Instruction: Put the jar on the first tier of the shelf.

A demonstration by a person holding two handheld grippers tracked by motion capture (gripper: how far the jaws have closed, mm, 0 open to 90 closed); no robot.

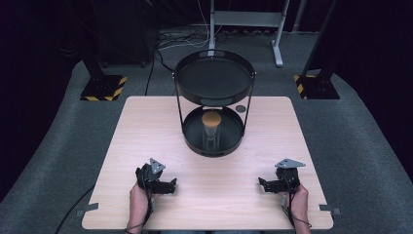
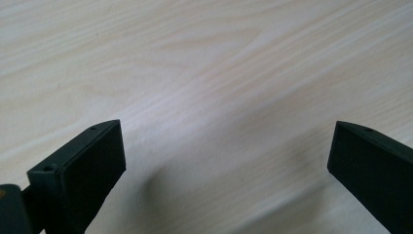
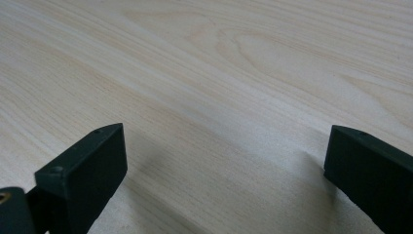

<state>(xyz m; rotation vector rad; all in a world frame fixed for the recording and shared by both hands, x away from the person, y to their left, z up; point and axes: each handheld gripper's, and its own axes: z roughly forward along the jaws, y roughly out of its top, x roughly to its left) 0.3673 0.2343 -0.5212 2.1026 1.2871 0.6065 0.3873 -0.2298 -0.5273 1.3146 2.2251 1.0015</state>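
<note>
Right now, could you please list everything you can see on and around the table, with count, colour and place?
Light wooden table: one, pale wood, centre of the high view.
Black two-tier round metal tray stand: one, black, far middle of the table.
Clear glass jar with a brown cork lid: one, clear with a brown top, upright on the stand's lower tray.
Small dark round disc: one, dark, on the table right of the stand.
Yellow-and-black striped floor bases: two, on the grey carpet beyond the table's far corners.
Left tongs: one, black, near left, open.
Right tongs: one, black, near right, open.
</note>
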